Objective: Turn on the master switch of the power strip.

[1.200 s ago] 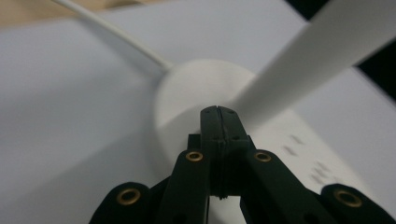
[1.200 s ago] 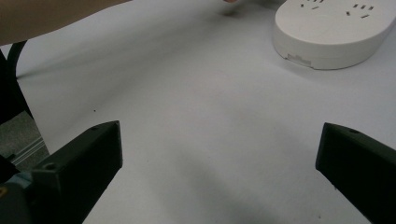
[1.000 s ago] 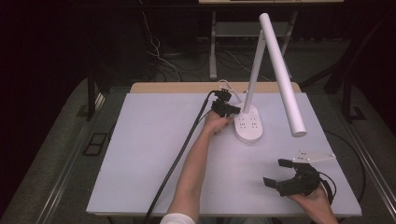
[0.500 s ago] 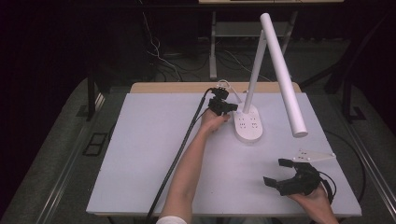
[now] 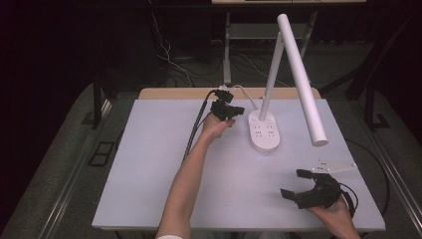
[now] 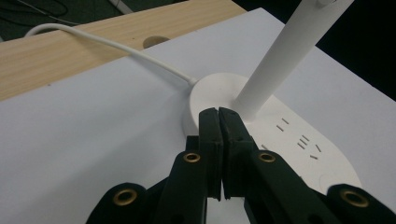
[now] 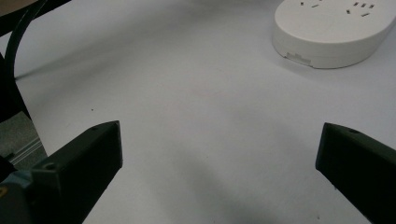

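Hovering beside the lamp base (image 5: 264, 130), left gripper (image 5: 234, 110) fingers pressed together, right gripper (image 5: 297, 183) spread wide.

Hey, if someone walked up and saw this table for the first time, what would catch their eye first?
Probably the tall white desk lamp at the far middle of the table, its long tube head slanting down to the right above an oval base with socket slots. Next, the left claw, jaws shut, just left of that base. Then the right claw, jaws wide open, at the near right corner.
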Demonstrator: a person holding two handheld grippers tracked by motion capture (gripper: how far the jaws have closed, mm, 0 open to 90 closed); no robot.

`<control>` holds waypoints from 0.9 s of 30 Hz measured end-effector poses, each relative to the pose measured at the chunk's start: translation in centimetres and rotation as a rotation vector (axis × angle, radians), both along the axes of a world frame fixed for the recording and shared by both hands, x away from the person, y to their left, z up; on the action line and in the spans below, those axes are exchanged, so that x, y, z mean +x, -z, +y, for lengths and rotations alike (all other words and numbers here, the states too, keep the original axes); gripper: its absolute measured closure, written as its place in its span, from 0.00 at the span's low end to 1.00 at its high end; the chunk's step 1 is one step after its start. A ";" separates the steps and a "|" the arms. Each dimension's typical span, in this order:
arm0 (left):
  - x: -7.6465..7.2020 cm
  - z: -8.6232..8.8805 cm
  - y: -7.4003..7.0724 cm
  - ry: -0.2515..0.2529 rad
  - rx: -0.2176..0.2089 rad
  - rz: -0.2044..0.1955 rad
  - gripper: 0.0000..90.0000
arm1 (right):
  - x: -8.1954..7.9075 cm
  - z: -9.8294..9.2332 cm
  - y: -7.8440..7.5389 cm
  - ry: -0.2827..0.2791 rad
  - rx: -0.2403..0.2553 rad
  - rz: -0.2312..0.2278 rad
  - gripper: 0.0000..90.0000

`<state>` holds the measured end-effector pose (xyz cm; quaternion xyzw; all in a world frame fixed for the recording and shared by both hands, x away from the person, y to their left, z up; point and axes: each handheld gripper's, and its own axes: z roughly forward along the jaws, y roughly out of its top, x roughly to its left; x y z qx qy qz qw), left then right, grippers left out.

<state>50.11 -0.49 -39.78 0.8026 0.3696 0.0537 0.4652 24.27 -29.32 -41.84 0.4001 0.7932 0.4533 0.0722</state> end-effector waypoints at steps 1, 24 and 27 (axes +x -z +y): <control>0.0 0.3 -0.1 0.008 0.013 -0.005 0.98 | 0.0 0.0 0.0 0.000 0.000 0.000 0.00; -3.0 5.6 -3.2 0.014 0.011 -0.034 0.76 | -0.1 0.1 0.0 0.000 0.001 0.000 0.00; -3.5 6.6 -3.6 0.006 -0.002 -0.045 0.68 | -0.1 0.1 0.0 0.000 0.000 0.000 0.00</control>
